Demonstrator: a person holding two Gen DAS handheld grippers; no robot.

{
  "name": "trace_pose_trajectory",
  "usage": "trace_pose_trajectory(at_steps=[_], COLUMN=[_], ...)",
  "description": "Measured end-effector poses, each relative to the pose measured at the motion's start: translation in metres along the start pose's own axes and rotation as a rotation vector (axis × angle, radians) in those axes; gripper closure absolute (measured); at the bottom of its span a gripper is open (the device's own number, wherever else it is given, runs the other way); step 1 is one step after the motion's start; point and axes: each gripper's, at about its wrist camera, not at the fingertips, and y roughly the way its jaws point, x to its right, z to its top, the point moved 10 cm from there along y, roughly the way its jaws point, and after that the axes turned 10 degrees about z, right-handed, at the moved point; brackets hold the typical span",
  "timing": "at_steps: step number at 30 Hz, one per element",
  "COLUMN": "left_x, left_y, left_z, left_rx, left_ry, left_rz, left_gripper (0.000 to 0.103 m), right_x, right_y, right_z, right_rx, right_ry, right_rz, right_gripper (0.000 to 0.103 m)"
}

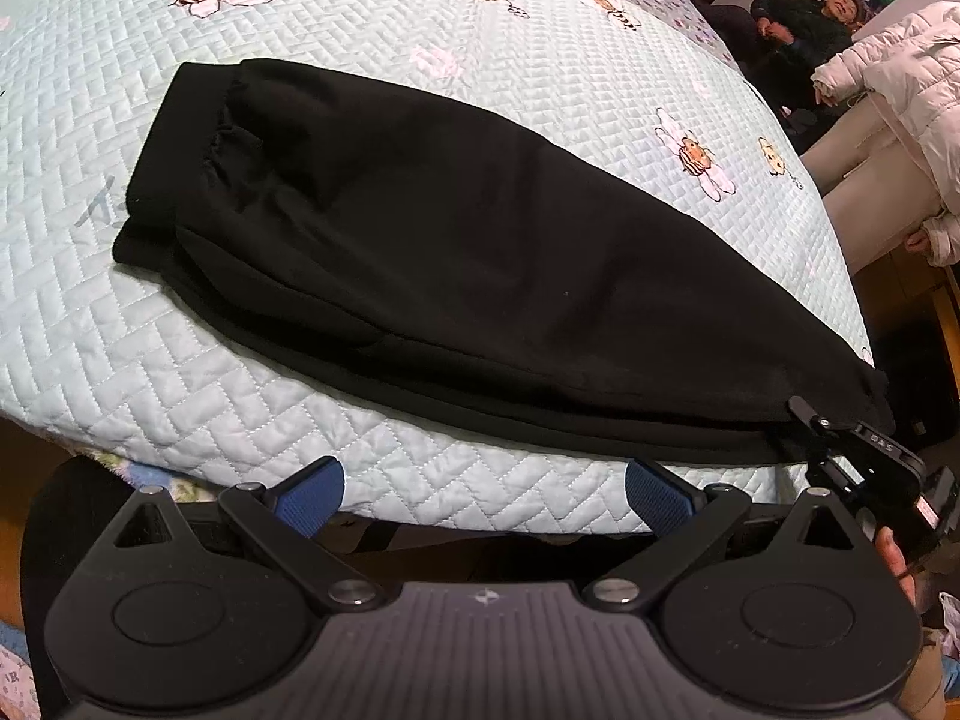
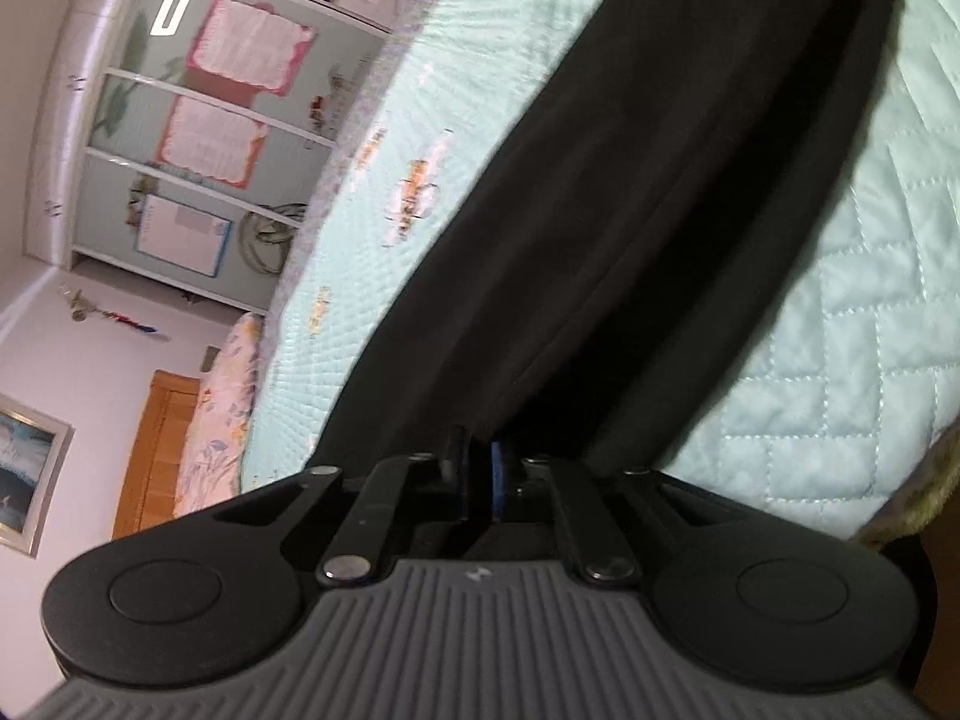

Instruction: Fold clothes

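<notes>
Two hand-held grippers worked at the near edge of a bed (image 1: 420, 6) covered with a pale green quilted spread printed with bees and flowers. Black trousers (image 1: 456, 252) lay flat across that spread, folded lengthwise, with the gathered waistband at the far left in the left wrist view and the leg end running to the bed's near right corner.

The left hand-held gripper (image 1: 483, 495) hung just off the bed's front edge with its blue-padded fingers (image 1: 315, 498) spread wide apart and nothing between them; the trousers lay beyond its tips, untouched by it.

The right hand-held gripper (image 2: 479, 474) showed in its own view with the fingers drawn together, only a sliver of gap left, and the dark cloth of the trousers (image 2: 630, 210) reaching right down to them. The pads seemed pinched on the trouser-leg end, though the cloth between them was too dark to make out clearly. In the left wrist view the same tool (image 1: 864, 450) sat at the leg end at the bed's corner.

A white padded jacket (image 1: 900, 78) was at the right, beyond the bed, and a seated person in dark clothes (image 1: 804, 30) behind it. A cabinet with papers on its doors (image 2: 198, 138) stood beyond the bed in the right wrist view.
</notes>
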Motion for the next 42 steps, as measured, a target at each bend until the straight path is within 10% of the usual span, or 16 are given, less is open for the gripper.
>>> trace_pose_trajectory(at_steps=[8, 15, 18, 23, 26, 42], left_x=[-0.005, -0.002, 0.003, 0.026, 0.047, 0.066], left_y=[-0.003, 0.0, -0.002, -0.01, -0.012, -0.006], left_z=[-0.004, -0.007, -0.006, -0.005, -0.008, -0.016], left_rx=[-0.006, -0.02, 0.003, 0.115, 0.15, 0.206], left_ry=[-0.012, 0.004, 0.038, 0.219, 0.339, 0.482], left_rz=[0.005, 0.011, 0.028, 0.126, 0.146, 0.207], left_gripper=[0.002, 0.002, 0.002, 0.002, 0.002, 0.002], right_x=[-0.012, 0.017, 0.003, -0.059, -0.07, -0.057], right_y=[-0.019, -0.03, -0.029, -0.019, -0.005, 0.023], right_z=[0.004, -0.004, -0.007, -0.026, -0.042, -0.052], right_rx=[0.02, 0.014, -0.038, -0.139, -0.203, -0.296], right_ry=[0.098, 0.142, -0.069, -0.818, -1.126, -1.764], right_rz=[0.19, 0.148, 0.061, -0.161, -0.253, -0.446], right_gripper=[0.1, 0.102, 0.096, 0.06, 0.057, 0.057])
